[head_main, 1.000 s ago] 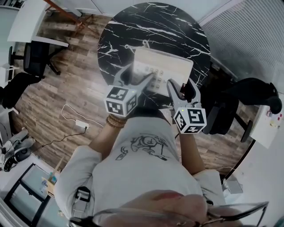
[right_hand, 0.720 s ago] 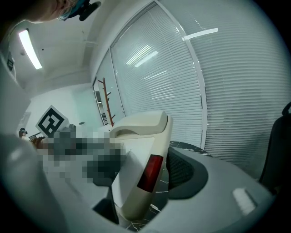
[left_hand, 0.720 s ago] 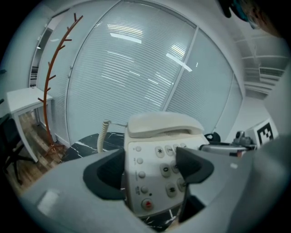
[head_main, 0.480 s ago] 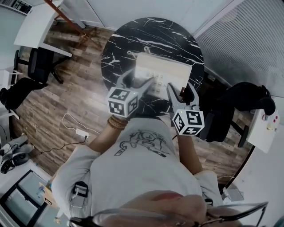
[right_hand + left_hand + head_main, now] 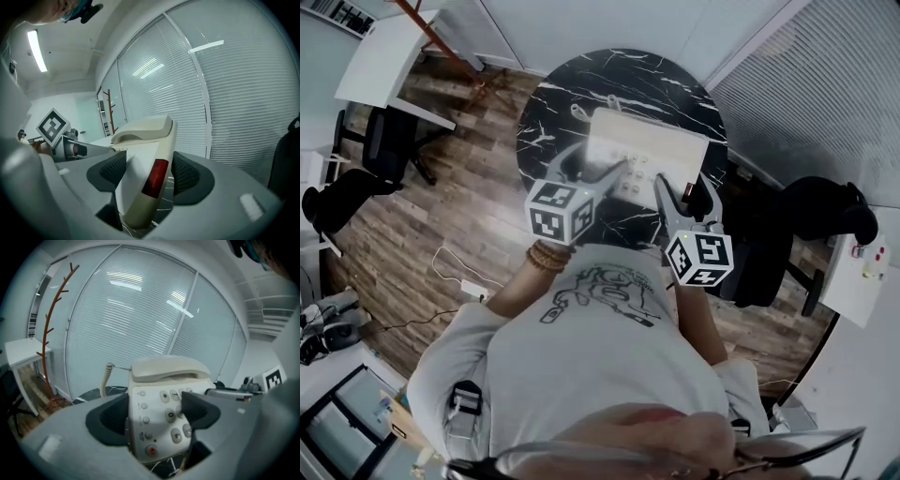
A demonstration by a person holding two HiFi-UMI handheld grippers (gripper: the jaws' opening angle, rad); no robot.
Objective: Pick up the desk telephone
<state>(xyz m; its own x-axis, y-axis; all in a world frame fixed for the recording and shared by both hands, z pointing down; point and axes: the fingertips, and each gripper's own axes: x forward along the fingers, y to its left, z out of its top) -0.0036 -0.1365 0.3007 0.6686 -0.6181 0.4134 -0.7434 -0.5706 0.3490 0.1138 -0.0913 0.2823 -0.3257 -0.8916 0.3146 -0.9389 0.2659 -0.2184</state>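
Head view showed the desk telephone (image 5: 649,150) held over the round black marble table (image 5: 619,75). The left gripper (image 5: 595,167) was clamped on its near left corner and the right gripper (image 5: 682,190) on its near right edge, both just ahead of the person's white shirt (image 5: 600,347). The left gripper view added what that high angle missed: dark pads pinching the keypad end, one against the body's side and one lying over the keys (image 5: 168,408). It also showed the handset (image 5: 168,367) seated in its cradle and a coiled cord (image 5: 107,378) hanging behind. Only the right gripper view showed the red panel (image 5: 153,177) on the phone's side, squeezed between that gripper's pads, with veined tabletop visible beneath the phone's lower edge. Around the table lay a wood-plank floor (image 5: 459,197), a white desk (image 5: 389,56), a black office chair (image 5: 380,131) to the left and a second chair (image 5: 820,211) to the right, and slatted blinds (image 5: 825,84). A red-brown coat stand (image 5: 54,319) stood by the glazed wall.
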